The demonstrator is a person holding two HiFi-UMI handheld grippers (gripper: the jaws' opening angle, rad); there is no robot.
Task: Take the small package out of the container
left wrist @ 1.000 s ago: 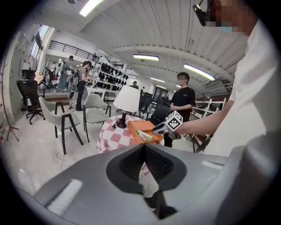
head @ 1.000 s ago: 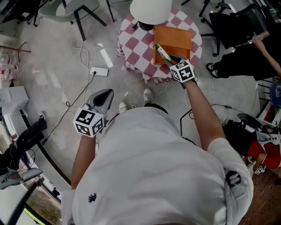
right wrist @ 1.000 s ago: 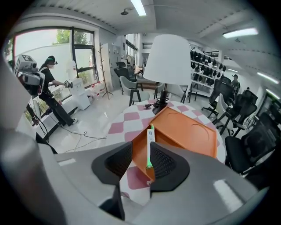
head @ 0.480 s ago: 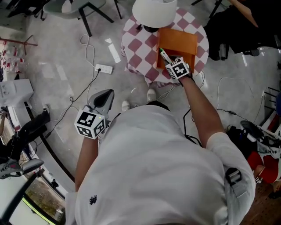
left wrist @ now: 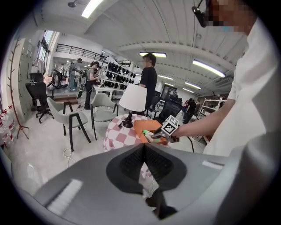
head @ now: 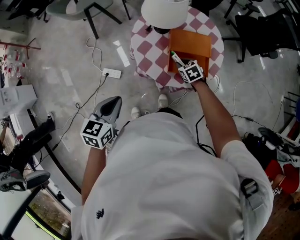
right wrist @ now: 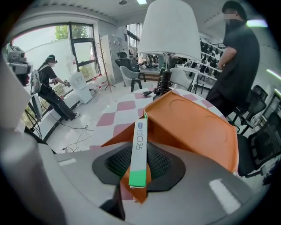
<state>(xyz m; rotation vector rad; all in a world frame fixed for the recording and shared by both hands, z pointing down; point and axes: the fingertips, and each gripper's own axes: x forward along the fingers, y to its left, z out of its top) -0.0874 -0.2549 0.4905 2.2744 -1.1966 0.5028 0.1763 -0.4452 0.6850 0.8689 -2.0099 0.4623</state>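
Note:
A slim white package with a green end (right wrist: pixel 139 149) stands between the pads of my right gripper (right wrist: pixel 139 170), whose jaws are closing on it. It hangs at the near left edge of the orange container (right wrist: pixel 197 127), which lies on a round table with a red-and-white checked cloth (head: pixel 145 47). From above, the right gripper (head: pixel 180 63) holds the package (head: pixel 176 58) over the container's (head: pixel 190 40) front edge. My left gripper (head: pixel 111 102) hangs low over the floor, shut and empty. The left gripper (left wrist: pixel 144 151) points toward the table.
A white table lamp (head: pixel 164 11) stands on the table behind the container. A power strip (head: pixel 111 73) and cables lie on the floor to the left. Chairs stand behind the table. A person in black (right wrist: pixel 237 66) stands to its right.
My right gripper, with the package in it, has shifted a little forward over the table's near edge toward the container. The left gripper has stayed where it was.

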